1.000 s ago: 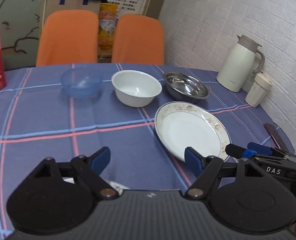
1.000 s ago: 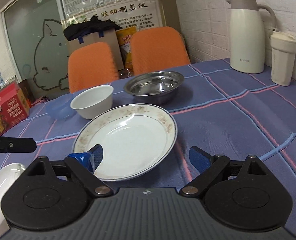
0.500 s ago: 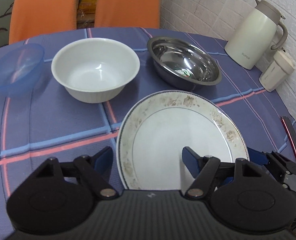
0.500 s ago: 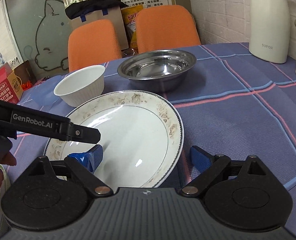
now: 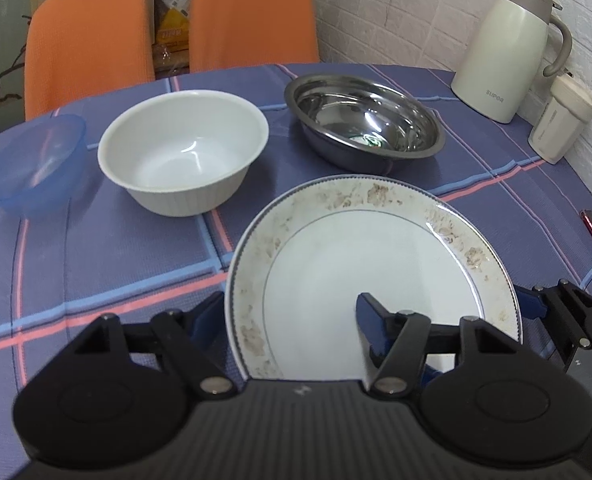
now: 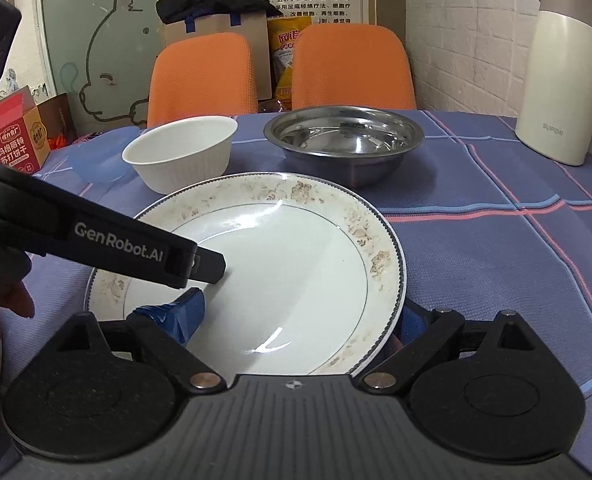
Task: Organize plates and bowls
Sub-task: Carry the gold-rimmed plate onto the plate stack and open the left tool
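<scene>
plate point(image 5: 376, 276), white, floral-rimmed, near centre of plaid tablecloth point(image 5: 95, 264); both tools straddle its near rim, one finger over the well, one outside and lower, seemingly to lift it by opposite edges. left gripper point(image 5: 289, 312): fingers apart around the left rim, not yet pinching. right gripper point(image 6: 300, 312): likewise spread around the right rim. beyond, in a far row: blue plastic bowl point(image 5: 35, 164) left, white ribbed bowl point(image 5: 183, 156), steel bowl point(image 5: 364, 120) right, apart, probably awaiting stacking.
</scene>
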{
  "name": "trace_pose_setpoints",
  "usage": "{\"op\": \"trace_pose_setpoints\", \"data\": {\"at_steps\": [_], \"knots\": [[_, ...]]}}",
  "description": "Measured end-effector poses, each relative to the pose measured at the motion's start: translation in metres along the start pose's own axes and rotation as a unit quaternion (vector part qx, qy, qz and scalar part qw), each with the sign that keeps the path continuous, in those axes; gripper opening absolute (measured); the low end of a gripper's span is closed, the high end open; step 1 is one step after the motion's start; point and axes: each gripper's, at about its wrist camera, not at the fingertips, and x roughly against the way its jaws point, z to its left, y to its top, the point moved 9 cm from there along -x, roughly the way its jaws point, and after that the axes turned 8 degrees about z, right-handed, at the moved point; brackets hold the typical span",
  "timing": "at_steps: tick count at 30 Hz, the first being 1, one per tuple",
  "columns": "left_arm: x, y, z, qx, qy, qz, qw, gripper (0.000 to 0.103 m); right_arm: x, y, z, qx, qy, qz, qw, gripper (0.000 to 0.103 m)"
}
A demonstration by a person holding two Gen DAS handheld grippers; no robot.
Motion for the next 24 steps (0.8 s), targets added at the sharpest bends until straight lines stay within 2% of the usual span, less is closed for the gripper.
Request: {"op": "trace_pose_setpoints", "data": {"at_steps": [7, 11, 17, 24], "knots": [[0.002, 0.001, -0.001, 0.009, 0.001, 0.007, 0.9999, 0.053, 0.005, 0.003, 0.002, -0.045, 0.004, 0.007, 0.999, 0.083], [0.012, -0.005, 0.003, 0.017, -0.003, 0.006, 0.9998, 0.053, 0.016, 0.004, 0.013, -0.04, 0.001, -0.002, 0.999, 0.083], [0.055, -0.016, 0.014, 0.024, 0.004, -0.028, 0.9993, 0.053, 0.048, 0.008, 0.042, -0.023, 0.009, -0.033, 0.999, 0.083], [0.126, -0.065, 0.058, 0.065, 0.035, -0.068, 0.9949, 0.053, 0.082, -0.004, 0.111, 0.016, 0.055, -0.057, 0.997, 0.083]]}}
